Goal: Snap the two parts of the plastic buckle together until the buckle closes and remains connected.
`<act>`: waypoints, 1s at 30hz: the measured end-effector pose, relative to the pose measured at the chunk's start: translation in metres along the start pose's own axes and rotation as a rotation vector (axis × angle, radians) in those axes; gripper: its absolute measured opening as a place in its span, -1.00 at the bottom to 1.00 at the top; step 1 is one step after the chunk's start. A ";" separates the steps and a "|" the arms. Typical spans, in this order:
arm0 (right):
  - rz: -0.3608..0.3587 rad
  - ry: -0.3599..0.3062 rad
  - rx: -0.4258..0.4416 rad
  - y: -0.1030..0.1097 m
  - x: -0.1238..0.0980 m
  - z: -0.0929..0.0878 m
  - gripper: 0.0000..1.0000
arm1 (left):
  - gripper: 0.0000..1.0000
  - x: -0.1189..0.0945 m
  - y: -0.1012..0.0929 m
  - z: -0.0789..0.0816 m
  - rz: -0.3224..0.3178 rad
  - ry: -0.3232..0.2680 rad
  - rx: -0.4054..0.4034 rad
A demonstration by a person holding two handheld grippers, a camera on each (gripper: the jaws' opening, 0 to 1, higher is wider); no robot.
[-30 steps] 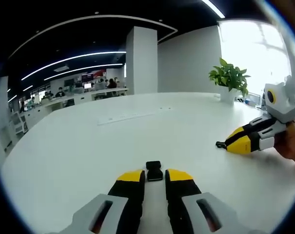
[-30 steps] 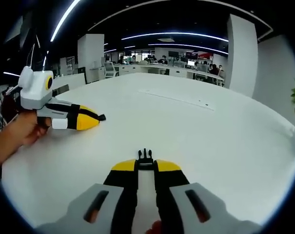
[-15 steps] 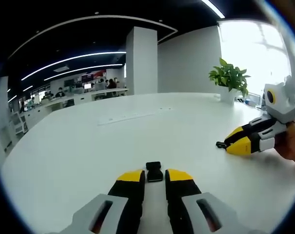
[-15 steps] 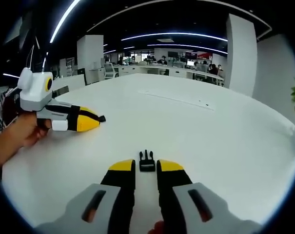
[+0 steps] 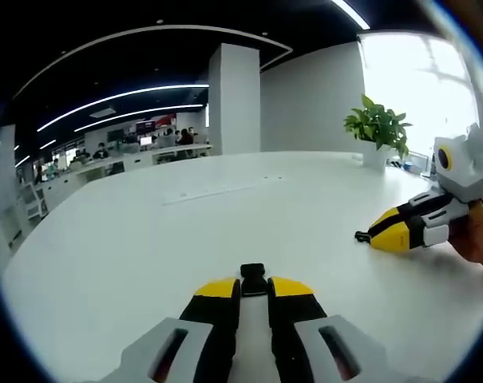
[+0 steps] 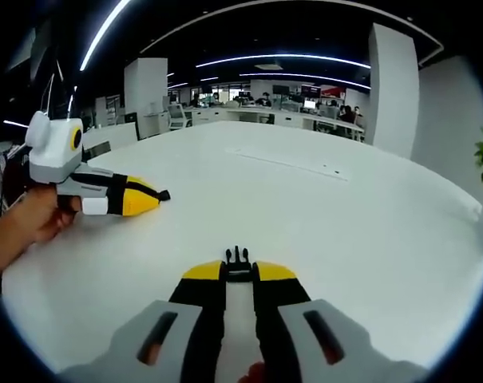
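Two claws (image 5: 254,286) (image 6: 239,271), each gripping buckle halves (image 5: 253,278) (image 6: 239,264).

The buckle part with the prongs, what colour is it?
Black; the pronged buckle part shows best in the right gripper view, between the yellow-tipped fingers.

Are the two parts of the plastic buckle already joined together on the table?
No. In the right gripper view, the pronged buckle part sits alone between the right tool's tips, while the left tool is far across the white table.

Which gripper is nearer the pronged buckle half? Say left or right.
Right. The right gripper is shut on the pronged buckle half; the left gripper, far across the white table, grips the socket half.
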State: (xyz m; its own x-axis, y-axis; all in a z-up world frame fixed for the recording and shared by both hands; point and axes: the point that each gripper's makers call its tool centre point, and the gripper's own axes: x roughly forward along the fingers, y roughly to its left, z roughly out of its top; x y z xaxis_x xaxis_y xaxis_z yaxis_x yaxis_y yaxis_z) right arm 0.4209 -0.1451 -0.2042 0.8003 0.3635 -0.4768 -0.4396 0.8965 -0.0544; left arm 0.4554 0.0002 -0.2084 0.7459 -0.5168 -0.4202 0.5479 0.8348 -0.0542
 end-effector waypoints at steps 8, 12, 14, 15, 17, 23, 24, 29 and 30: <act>0.001 -0.004 0.003 -0.001 0.000 0.000 -0.74 | -0.75 -0.002 0.000 0.000 0.005 0.002 -0.003; 0.007 -0.005 -0.003 -0.001 0.000 0.000 -0.74 | -0.75 -0.002 0.000 0.000 0.003 0.002 -0.005; 0.008 -0.008 -0.001 -0.001 0.000 0.000 -0.74 | -0.76 -0.002 0.000 0.000 0.002 0.002 -0.005; 0.009 -0.008 0.000 -0.001 0.000 0.000 -0.74 | -0.76 -0.002 0.000 0.000 0.002 0.003 -0.006; 0.012 -0.008 0.001 0.000 -0.001 0.000 -0.74 | -0.76 -0.002 0.000 -0.001 0.001 0.006 -0.006; 0.017 -0.010 0.001 0.001 -0.002 0.000 -0.74 | -0.76 -0.004 -0.002 0.000 -0.005 0.005 0.002; 0.017 -0.013 0.001 0.001 -0.003 0.001 -0.74 | -0.76 -0.004 -0.003 0.001 -0.005 0.001 0.001; 0.019 -0.022 0.010 0.001 -0.006 0.003 -0.74 | -0.76 -0.007 -0.004 0.004 -0.007 -0.009 0.013; 0.021 -0.022 0.012 0.001 -0.006 0.003 -0.74 | -0.76 -0.008 -0.004 0.005 -0.008 -0.010 0.013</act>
State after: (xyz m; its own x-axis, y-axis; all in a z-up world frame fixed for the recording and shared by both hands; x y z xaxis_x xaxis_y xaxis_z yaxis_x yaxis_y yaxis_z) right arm 0.4168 -0.1460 -0.1988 0.7999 0.3873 -0.4585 -0.4514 0.8917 -0.0342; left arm 0.4491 -0.0003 -0.2008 0.7454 -0.5251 -0.4106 0.5586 0.8282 -0.0451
